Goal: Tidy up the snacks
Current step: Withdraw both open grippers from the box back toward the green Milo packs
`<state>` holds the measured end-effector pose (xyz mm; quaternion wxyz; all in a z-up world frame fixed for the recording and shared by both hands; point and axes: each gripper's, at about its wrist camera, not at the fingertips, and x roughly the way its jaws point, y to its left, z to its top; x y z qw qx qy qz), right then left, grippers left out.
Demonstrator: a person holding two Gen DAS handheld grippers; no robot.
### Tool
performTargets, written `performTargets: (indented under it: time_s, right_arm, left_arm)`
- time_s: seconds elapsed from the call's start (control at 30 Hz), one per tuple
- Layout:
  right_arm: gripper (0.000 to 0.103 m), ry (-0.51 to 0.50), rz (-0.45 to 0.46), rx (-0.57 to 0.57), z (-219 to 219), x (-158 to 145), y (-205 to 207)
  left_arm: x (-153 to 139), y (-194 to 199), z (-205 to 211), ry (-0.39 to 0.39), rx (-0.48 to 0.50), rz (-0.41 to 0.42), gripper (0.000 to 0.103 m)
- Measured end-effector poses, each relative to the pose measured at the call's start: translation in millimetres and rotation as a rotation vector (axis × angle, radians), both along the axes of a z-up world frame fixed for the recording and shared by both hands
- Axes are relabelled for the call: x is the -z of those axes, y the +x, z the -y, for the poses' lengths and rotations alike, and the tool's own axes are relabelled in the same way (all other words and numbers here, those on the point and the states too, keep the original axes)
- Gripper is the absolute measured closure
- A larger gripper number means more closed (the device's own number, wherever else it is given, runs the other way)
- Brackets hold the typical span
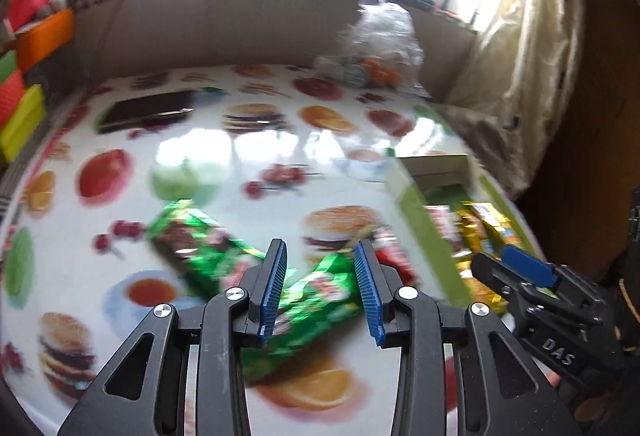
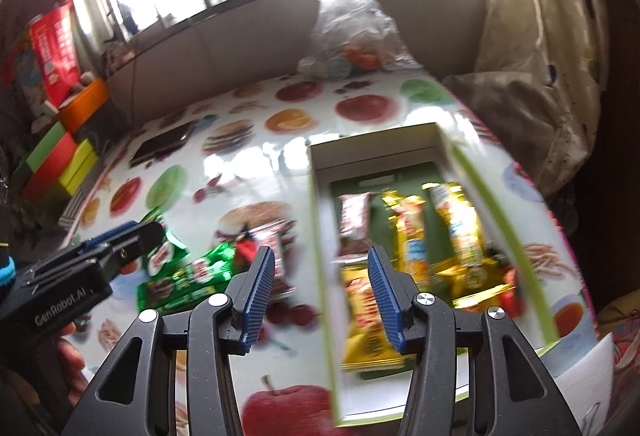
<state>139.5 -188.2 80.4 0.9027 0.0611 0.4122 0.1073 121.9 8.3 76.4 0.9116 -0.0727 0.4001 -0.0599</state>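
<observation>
1. The left gripper [image 1: 320, 286] has its blue pads spread apart, holding nothing, poised above a green snack packet [image 1: 316, 296] lying on the table [image 1: 224, 155].
2. A second green packet [image 1: 192, 240] lies just left of it, and a red packet [image 1: 394, 256] lies near the box's wall.
3. The right gripper [image 2: 322, 296] is likewise spread and empty, straddling the left wall of the green-rimmed box [image 2: 320, 236].
4. Inside the box lie gold packets [image 2: 456, 220] and a reddish packet [image 2: 354, 211].
5. A clear plastic bag [image 2: 352, 27] sits at the table's far edge.
</observation>
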Motion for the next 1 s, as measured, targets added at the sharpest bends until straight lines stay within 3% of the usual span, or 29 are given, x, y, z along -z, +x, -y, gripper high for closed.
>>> performTargets:
  time_s: [0.57, 0.77, 1.0]
  right_arm:
    - [0.054, 0.065, -0.124, -0.159, -76.9, 31.6, 0.4]
    - [0.054, 0.164, -0.216, -0.147, -91.4, 50.2, 11.0]
    - [0.051, 0.174, -0.242, -0.103, -100.1, 55.6, 28.6]
  left_arm:
    - [17.6, -16.3, -66.7, -0.030, -0.130, -0.035, 0.066]
    - [19.8, -21.2, -85.3, -0.030, -0.161, -0.037, 0.066]
    - [22.9, -23.4, -102.6, -0.039, -0.190, -0.041, 0.066]
